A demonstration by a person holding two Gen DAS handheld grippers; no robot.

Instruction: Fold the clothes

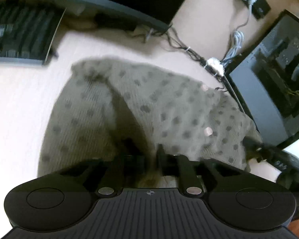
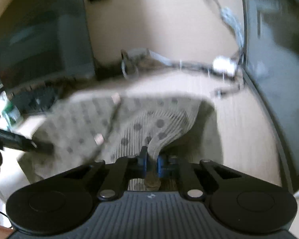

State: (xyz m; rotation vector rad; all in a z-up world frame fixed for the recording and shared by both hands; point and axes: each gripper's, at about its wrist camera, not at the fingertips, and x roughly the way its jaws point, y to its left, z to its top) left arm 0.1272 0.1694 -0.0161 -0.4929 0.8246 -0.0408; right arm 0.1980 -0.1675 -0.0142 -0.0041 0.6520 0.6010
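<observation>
I have both grippers clamped on the near hem of the cardigan (image 1: 149, 107) — left gripper (image 1: 147, 151) at one corner, right gripper (image 2: 151, 155) at the other. The rest trails away across the surface (image 1: 20, 99) toward the far side — the fold goes that way.

Pale wooden desk (image 1: 20, 91); black keyboard (image 1: 18, 37) far left; tangled dark cables (image 1: 181, 43); black glossy monitor (image 1: 273, 91) right.
</observation>
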